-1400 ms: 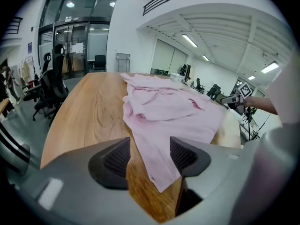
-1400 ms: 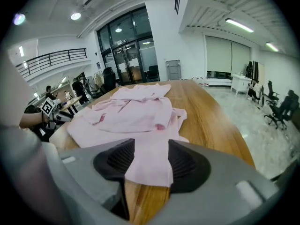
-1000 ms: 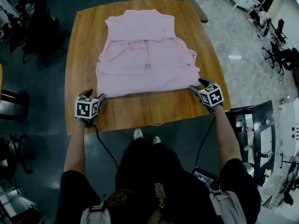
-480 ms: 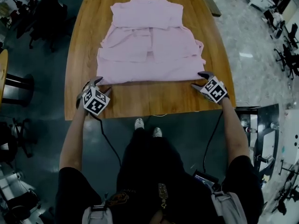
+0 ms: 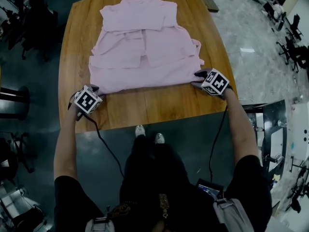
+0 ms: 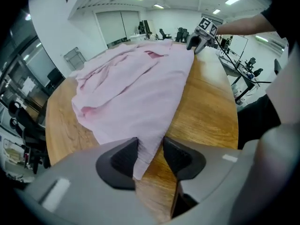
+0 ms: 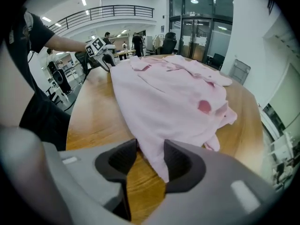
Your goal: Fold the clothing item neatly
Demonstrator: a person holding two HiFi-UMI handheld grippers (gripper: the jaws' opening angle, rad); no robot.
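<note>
A pink shirt (image 5: 145,47) lies spread on the wooden table (image 5: 145,111), sleeves folded in, collar at the far end. My left gripper (image 5: 93,88) is down at the hem's near left corner. In the left gripper view that corner (image 6: 143,161) lies between the jaws of the left gripper (image 6: 150,146), against one pad, with wood showing before the other. My right gripper (image 5: 198,77) is at the near right corner. There the cloth (image 7: 157,161) lies between the jaws of the right gripper (image 7: 150,146), with a gap on one side. Both pairs of jaws have just been closing.
The table's near edge (image 5: 145,123) runs just behind both grippers, and cables (image 5: 104,144) hang from them toward the person. Dark chairs (image 5: 29,23) stand left of the table, and a desk (image 5: 270,129) stands at the right.
Both grippers have come forward and down onto the hem's near corners and have rolled. Their jaws now stand narrower, with the cloth corners between them.
</note>
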